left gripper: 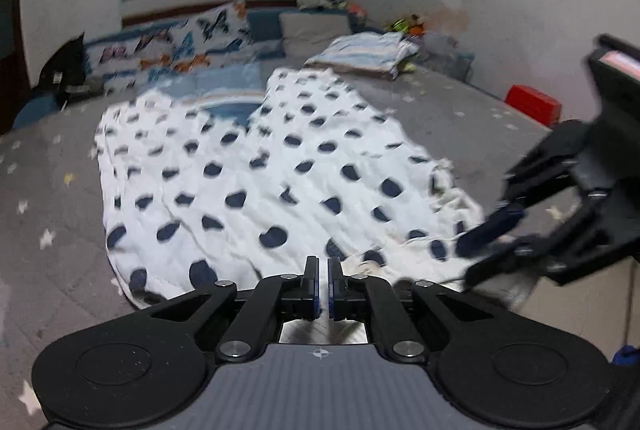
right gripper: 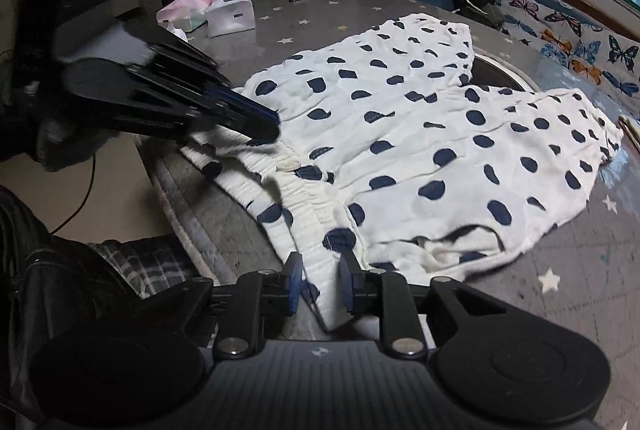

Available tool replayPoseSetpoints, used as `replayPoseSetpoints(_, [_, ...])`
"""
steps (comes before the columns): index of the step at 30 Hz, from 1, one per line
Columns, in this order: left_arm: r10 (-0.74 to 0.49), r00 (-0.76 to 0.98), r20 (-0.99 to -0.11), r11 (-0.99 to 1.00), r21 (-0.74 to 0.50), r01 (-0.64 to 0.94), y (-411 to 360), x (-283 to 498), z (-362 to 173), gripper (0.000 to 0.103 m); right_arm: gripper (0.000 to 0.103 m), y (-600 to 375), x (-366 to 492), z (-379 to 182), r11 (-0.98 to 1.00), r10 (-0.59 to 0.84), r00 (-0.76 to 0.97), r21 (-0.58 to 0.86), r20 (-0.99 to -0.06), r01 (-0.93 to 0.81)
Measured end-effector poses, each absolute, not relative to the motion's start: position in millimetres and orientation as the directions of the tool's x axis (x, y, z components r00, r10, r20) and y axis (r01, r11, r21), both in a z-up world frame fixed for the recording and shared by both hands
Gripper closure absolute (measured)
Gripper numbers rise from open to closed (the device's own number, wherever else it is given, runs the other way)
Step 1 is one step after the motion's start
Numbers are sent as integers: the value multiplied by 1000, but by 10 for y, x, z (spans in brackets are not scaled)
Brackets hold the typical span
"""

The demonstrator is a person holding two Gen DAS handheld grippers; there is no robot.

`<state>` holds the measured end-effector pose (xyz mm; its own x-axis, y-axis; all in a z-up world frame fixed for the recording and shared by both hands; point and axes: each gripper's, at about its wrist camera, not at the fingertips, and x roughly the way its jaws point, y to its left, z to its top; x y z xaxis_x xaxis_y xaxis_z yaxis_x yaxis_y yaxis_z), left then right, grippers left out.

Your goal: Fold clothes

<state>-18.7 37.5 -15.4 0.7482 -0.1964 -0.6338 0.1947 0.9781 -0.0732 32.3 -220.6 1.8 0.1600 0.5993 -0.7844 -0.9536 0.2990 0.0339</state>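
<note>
Two grippers work at the waistband end of a pair of white shorts with dark blue spots [right gripper: 420, 134], which lies spread flat on the grey star-patterned bed cover [left gripper: 48, 190], legs pointing away toward the butterfly-print pillow [left gripper: 176, 46] and waistband at the near edge of the bed. The left gripper [left gripper: 323, 270] has its jaws drawn almost together; in its own view only a thin slit shows between them and the waistband passes under the tips, so I cannot tell for certain whether cloth is pinched, though the right wrist view shows its tips pressed onto the elastic waistband [right gripper: 280, 170]. The right gripper [right gripper: 322, 280] stands partly open, with a fold of the waistband lying in the gap between its fingers, not yet squeezed. Judging by this, the step in hand is taking hold of the waistband at two points before the first fold. The next move calls for the right gripper to close on the cloth, then both to lift together and carry the waistband across toward the legs, keeping the fabric taut so that it lands without bunching.
</note>
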Motion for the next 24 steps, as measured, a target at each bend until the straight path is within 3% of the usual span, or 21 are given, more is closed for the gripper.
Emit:
replayPoseSetpoints(5, [-161,763,-626,987,-113,116,533,-232,-145,98,77,-2245,360,127,295,631,153,54,-761,-954])
replayPoseSetpoints(12, [-21,790,-612,981,-167,-103,933,-321,-103,98,75,-2104,625,161,348,667,194,70,-719,-935])
replayPoseSetpoints(14, [15,786,-618,970,-182,-162,1038,-343,-116,98,68,-2065,697,122,372,659,213,67,-722,-926])
replayPoseSetpoints(19, [43,800,-598,953,-217,-214,1151,-344,-61,97,66,-2043,812,14,423,643,237,79,-728,-903])
replayPoseSetpoints(24, [5,815,-579,965,-212,-156,1092,-209,-54,97,64,-2058,831,-31,437,637,242,84,-732,-895])
